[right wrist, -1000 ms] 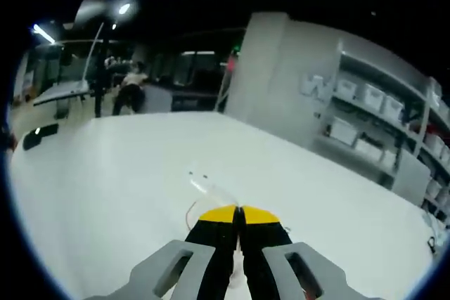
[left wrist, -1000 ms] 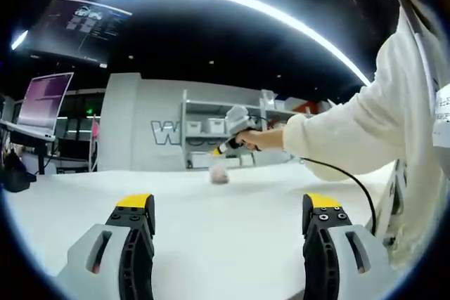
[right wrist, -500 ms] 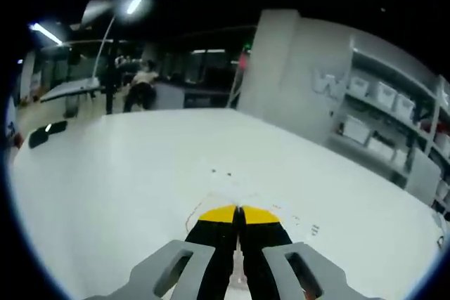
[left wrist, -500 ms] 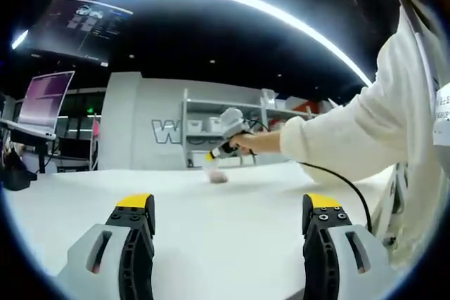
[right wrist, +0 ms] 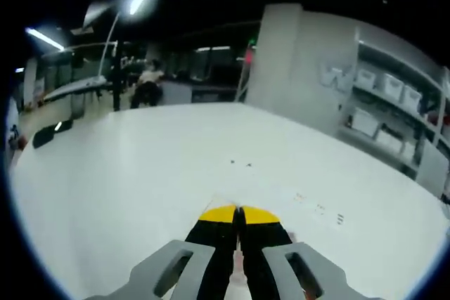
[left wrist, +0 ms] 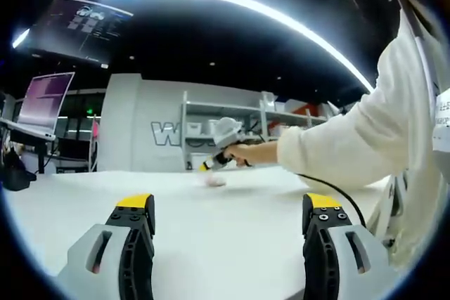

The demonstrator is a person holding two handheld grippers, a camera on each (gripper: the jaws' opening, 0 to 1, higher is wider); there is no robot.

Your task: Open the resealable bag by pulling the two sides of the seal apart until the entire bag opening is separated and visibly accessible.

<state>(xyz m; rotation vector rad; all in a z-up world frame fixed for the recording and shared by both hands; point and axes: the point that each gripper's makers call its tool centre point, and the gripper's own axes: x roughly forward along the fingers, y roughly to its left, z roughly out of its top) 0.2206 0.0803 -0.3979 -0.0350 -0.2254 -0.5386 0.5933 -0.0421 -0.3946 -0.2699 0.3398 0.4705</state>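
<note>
Left gripper view
Left gripper (left wrist: 228, 212): jaws spread wide with nothing between them, low over the white table (left wrist: 211, 237).
Right gripper (left wrist: 214, 147): well beyond the left gripper, held by a hand (left wrist: 247, 151) in a white sleeve (left wrist: 344, 149), its tip down at the bag.
Resealable bag (left wrist: 213, 181): a small pinkish shape on the table under that tip; too far to make out its seal.
Backdrop: shelving (left wrist: 225, 128) behind the bag; a monitor (left wrist: 44, 102) at the table's far left.

Right gripper view
Right gripper (right wrist: 238, 217): yellow-tipped jaws pressed together, pinching a thin clear edge of the bag (right wrist: 223, 202) that peeks out just ahead of the tips.
Table (right wrist: 140, 166): stretches ahead of the jaws; shelves with bins (right wrist: 394, 103) on the far right.
</note>
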